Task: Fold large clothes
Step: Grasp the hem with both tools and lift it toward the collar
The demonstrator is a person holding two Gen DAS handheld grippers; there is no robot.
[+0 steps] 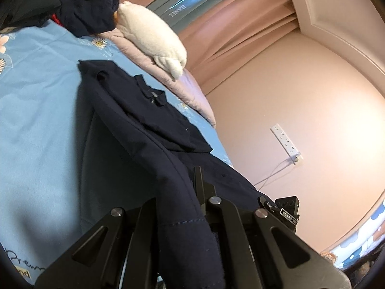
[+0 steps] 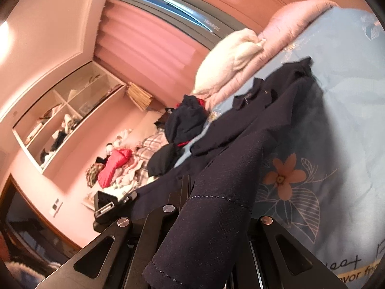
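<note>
I'm clamping my left gripper (image 1: 196,190) tight on the hem of the navy shirt (image 1: 134,120); cloth is draping over the black fingers (image 1: 197,180) and hanging twd the lens, stitch line showing. My right gripper (image 2: 190,192) is pinching the same shirt (image 2: 240,139) at its other bottom corner, fingers (image 2: 185,187) fully closed w/ fabric between, hem folding down over them. In the left view the right gripper's black body is peeking out just past the shirt edge; in the right view the left one is sitting beside the cloth the same way.

Lower part of the shirt is lifting off the bed (image 1: 36,132), stretched btwn both grips. Upper part, collar incl., is lying flat on the light blue flowered sheet (image 2: 324,132), collar pointing twd the far side of the bed.

Beyond the collar a white pillow (image 1: 154,38) is resting on a folded pink quilt (image 1: 187,89) along the bed's far edge. A heap of dark clothes (image 1: 84,7) w/ a bit of red in it is sitting on the sheet near the pillow.

Farther off: pink curtains (image 1: 240,19) are covering the window, a white power strip (image 1: 286,142) is hanging on the wall w/ a cable plugged in. In the right view more clothes, incl. sth red (image 2: 113,166), are piling up past the bed's end, and open wall shelves (image 2: 65,115) are holding odds & ends.
</note>
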